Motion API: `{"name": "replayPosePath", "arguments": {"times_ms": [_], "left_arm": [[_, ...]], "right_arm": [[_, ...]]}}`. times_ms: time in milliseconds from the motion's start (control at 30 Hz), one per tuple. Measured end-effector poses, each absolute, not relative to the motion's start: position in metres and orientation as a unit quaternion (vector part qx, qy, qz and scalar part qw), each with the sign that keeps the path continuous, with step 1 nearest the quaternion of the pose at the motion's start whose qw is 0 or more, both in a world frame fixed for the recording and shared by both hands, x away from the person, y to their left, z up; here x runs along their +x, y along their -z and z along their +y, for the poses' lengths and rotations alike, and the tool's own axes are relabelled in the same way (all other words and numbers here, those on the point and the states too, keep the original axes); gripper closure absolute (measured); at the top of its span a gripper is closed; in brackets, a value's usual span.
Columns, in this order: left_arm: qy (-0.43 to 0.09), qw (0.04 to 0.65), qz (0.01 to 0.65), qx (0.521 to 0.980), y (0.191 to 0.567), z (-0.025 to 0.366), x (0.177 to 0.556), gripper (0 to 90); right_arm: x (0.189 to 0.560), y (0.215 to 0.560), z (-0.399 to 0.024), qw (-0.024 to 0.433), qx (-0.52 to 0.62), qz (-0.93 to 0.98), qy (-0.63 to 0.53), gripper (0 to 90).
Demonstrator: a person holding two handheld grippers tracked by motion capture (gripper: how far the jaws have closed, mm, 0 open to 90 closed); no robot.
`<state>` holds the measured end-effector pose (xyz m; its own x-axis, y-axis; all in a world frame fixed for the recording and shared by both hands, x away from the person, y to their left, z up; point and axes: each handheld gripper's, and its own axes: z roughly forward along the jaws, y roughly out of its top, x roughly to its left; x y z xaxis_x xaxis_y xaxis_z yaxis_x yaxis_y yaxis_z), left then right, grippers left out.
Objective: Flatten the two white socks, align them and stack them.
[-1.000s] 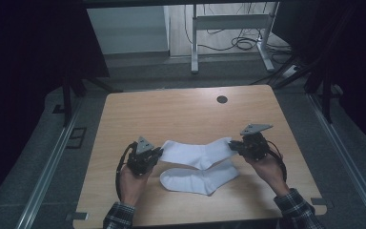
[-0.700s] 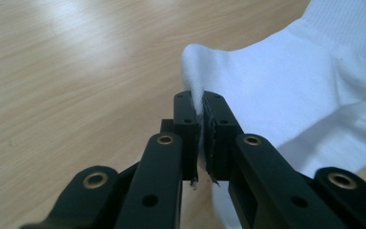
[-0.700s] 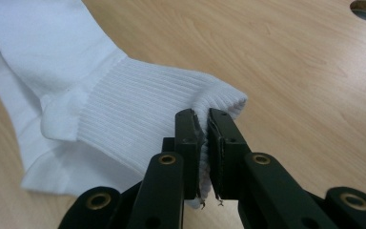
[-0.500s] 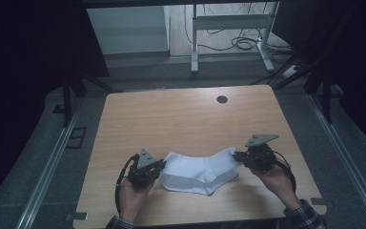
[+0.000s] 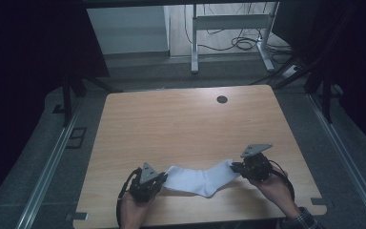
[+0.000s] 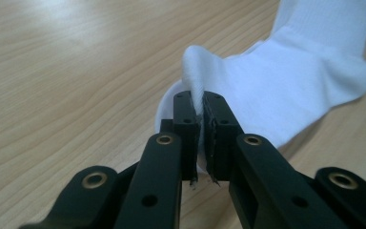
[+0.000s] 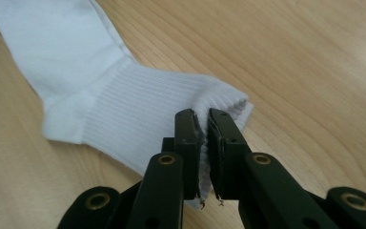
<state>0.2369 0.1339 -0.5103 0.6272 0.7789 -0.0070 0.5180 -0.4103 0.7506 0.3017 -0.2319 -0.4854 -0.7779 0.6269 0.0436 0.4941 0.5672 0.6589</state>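
A white sock (image 5: 200, 180) is stretched between my two grippers, low over the wooden table (image 5: 181, 124) near its front edge. My left gripper (image 5: 161, 179) is shut on the sock's toe end (image 6: 195, 71). The fabric is pinched between the black jaws of this gripper (image 6: 199, 102). My right gripper (image 5: 236, 167) is shut on the ribbed cuff (image 7: 138, 105), which is squeezed between the jaws of that gripper (image 7: 201, 117). Under the held toe, the rounded edge of a second white sock (image 6: 164, 112) peeks out on the table.
A round cable hole (image 5: 222, 99) sits near the table's far edge. Beyond the table stand the white legs of a desk frame (image 5: 228, 33), with cables (image 5: 243, 44) on the floor. Dark surroundings flank both sides. The far half of the tabletop is bare wood.
Both grippers have come toward the table's front edge and down, carrying the stretched sock over the second sock that lay nearer the edge. It now covers that sock.
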Motion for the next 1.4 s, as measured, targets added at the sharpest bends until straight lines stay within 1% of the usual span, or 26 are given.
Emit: {"name": "replayPosePath", "arguments": {"times_ms": [67, 133, 167, 200, 300, 333, 433, 567, 633, 800, 900, 967, 1033, 1100, 1167, 1233, 1400], "left_arm": [[-0.177, 0.371, 0.397, 0.821, 0.515, 0.133, 0.238, 83.7], [-0.194, 0.358, 0.398, 0.822, 0.521, 0.131, 0.240, 78.8], [-0.194, 0.358, 0.398, 0.822, 0.521, 0.131, 0.240, 73.0], [-0.203, 0.350, 0.401, 0.822, 0.525, 0.129, 0.241, 66.2], [-0.211, 0.344, 0.410, 0.818, 0.526, 0.130, 0.242, 53.9], [-0.212, 0.346, 0.413, 0.815, 0.524, 0.132, 0.242, 50.6], [-0.211, 0.355, 0.420, 0.808, 0.518, 0.138, 0.243, 48.3], [-0.209, 0.353, 0.421, 0.809, 0.516, 0.139, 0.246, 48.0], [-0.204, 0.350, 0.421, 0.811, 0.517, 0.139, 0.248, 48.1], [-0.183, 0.340, 0.435, 0.813, 0.529, 0.139, 0.256, 46.7], [-0.172, 0.343, 0.438, 0.813, 0.533, 0.140, 0.258, 46.8], [-0.163, 0.348, 0.438, 0.813, 0.535, 0.140, 0.259, 49.2], [-0.150, 0.352, 0.435, 0.815, 0.536, 0.140, 0.260, 56.9], [-0.138, 0.360, 0.432, 0.815, 0.537, 0.140, 0.260, 66.3], [-0.128, 0.366, 0.430, 0.815, 0.538, 0.140, 0.261, 74.6], [-0.129, 0.369, 0.429, 0.815, 0.537, 0.139, 0.260, 80.9], [-0.138, 0.374, 0.427, 0.812, 0.527, 0.140, 0.265, 82.6]], "right_arm": [[0.304, 0.491, -0.230, 0.096, 0.320, 0.881, -0.335, 81.8], [0.307, 0.498, -0.229, 0.099, 0.323, 0.881, -0.331, 80.8], [0.308, 0.501, -0.229, 0.099, 0.325, 0.881, -0.330, 79.4], [0.309, 0.504, -0.229, 0.100, 0.327, 0.880, -0.330, 75.6], [0.312, 0.507, -0.232, 0.106, 0.337, 0.876, -0.328, 65.5], [0.312, 0.506, -0.235, 0.112, 0.342, 0.873, -0.330, 63.5], [0.313, 0.503, -0.241, 0.114, 0.350, 0.866, -0.339, 61.0], [0.312, 0.502, -0.242, 0.111, 0.354, 0.862, -0.345, 59.0], [0.312, 0.506, -0.238, 0.105, 0.353, 0.864, -0.343, 58.8], [0.317, 0.519, -0.233, 0.091, 0.358, 0.867, -0.334, 52.9], [0.319, 0.524, -0.233, 0.083, 0.363, 0.865, -0.336, 54.3], [0.319, 0.525, -0.234, 0.073, 0.368, 0.862, -0.342, 60.6], [0.318, 0.526, -0.236, 0.067, 0.370, 0.860, -0.346, 69.2], [0.317, 0.526, -0.236, 0.058, 0.370, 0.858, -0.351, 73.5], [0.316, 0.526, -0.235, 0.061, 0.371, 0.858, -0.351, 75.6], [0.314, 0.525, -0.234, 0.065, 0.369, 0.858, -0.351, 76.8], [0.314, 0.514, -0.235, 0.078, 0.362, 0.857, -0.358, 77.1]]}}
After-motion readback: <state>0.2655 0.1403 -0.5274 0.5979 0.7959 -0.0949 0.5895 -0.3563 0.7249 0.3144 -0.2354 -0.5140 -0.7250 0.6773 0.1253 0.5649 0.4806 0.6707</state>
